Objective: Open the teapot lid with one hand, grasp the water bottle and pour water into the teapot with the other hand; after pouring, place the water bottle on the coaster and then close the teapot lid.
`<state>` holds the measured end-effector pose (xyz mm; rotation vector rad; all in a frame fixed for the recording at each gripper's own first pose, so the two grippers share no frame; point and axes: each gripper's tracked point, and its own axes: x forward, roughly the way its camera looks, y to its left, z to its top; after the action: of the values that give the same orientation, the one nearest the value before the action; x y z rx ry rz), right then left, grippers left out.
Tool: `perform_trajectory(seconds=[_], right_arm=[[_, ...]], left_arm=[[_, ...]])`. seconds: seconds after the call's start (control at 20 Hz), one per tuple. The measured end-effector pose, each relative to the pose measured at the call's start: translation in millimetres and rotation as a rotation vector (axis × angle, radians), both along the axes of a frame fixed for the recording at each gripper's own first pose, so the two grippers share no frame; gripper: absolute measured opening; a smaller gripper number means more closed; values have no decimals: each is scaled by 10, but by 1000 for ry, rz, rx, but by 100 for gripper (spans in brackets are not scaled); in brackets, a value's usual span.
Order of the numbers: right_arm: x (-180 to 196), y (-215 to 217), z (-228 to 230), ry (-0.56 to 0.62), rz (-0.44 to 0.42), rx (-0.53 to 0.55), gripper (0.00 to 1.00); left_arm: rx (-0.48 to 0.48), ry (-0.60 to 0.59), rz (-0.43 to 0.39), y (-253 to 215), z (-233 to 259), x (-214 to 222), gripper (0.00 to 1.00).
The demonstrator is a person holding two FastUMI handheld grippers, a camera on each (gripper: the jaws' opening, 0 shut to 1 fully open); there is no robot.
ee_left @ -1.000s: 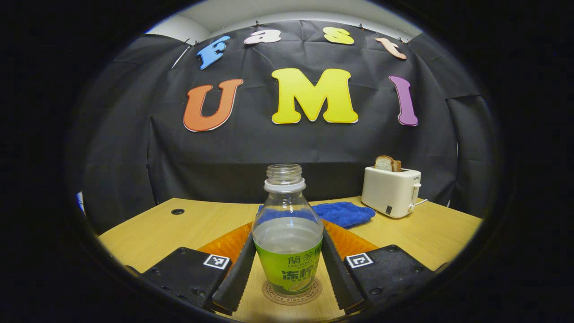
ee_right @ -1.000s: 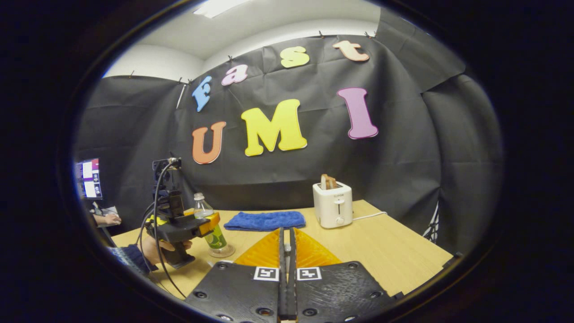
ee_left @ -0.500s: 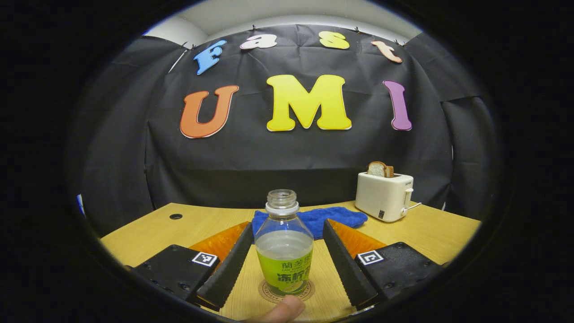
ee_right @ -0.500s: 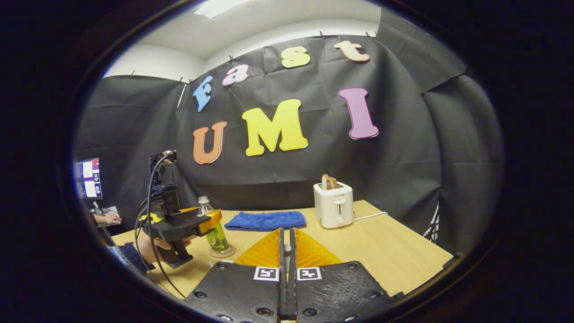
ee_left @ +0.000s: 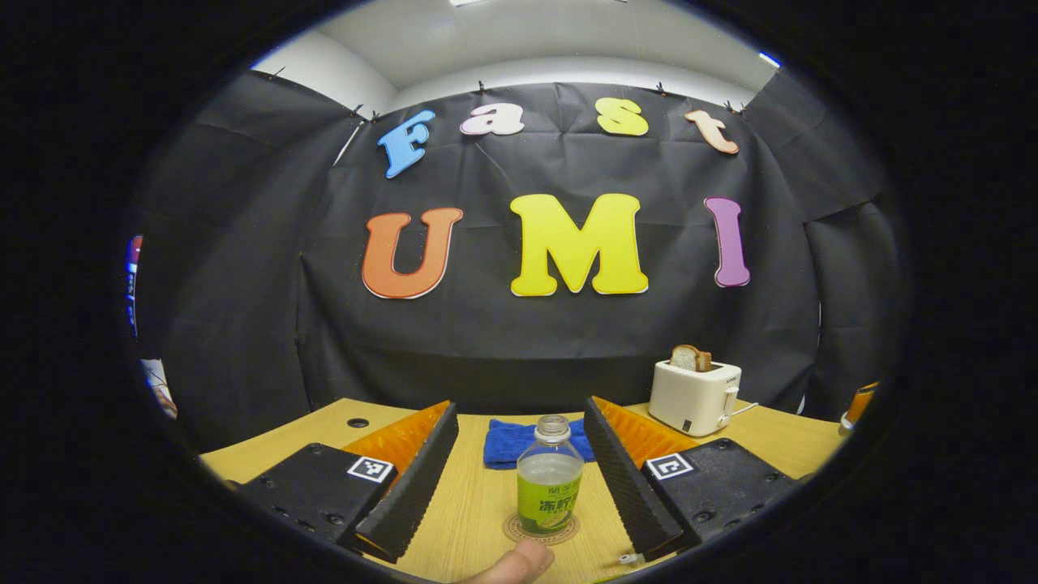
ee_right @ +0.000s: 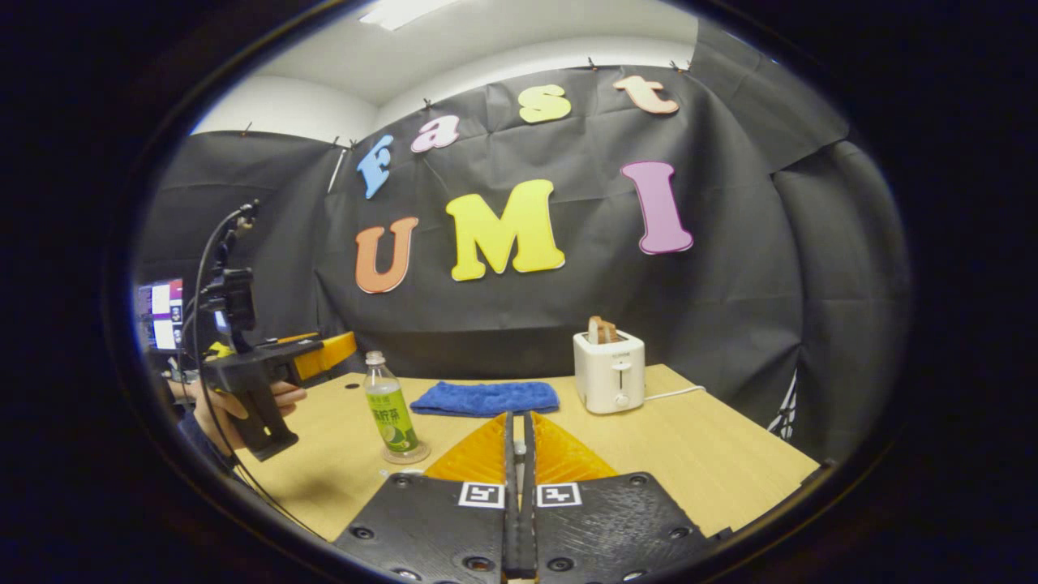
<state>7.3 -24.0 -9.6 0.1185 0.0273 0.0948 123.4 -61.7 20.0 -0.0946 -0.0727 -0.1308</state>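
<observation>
The left hand-held gripper [ee_left: 519, 466] has let go of the water bottle [ee_left: 550, 478] and has drawn back and up from it: a second ago its fingers were pressing the bottle's sides, and now they are spread wide with the bottle standing free, farther off between them. The bottle stands upright on the round coaster [ee_left: 541, 529] on the counter [ee_left: 474, 495], uncapped and partly filled. In my judgement the placing step is done, and closing the teapot lid remains. The right hand-held gripper [ee_right: 519, 454] has its fingers pressed together; something small and pale seems to sit between them, but I cannot tell what. From there the left one [ee_right: 324, 354] is seen lifted beside the bottle [ee_right: 388, 408].
</observation>
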Motion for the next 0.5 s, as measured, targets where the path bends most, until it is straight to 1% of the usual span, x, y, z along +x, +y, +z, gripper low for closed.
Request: perform_trajectory(seconds=[0.2,0.4,0.5], right_arm=[[-26,233,68,-39,56,-2,0],[98,531,-19,-8,140,4,0],[164,677,-63,0,179,4,0]], left_arm=[[17,13,45,334,-28,-366,97],[42,52,92,594,-190,-715,97],[23,44,123,709,-223,-856,97]])
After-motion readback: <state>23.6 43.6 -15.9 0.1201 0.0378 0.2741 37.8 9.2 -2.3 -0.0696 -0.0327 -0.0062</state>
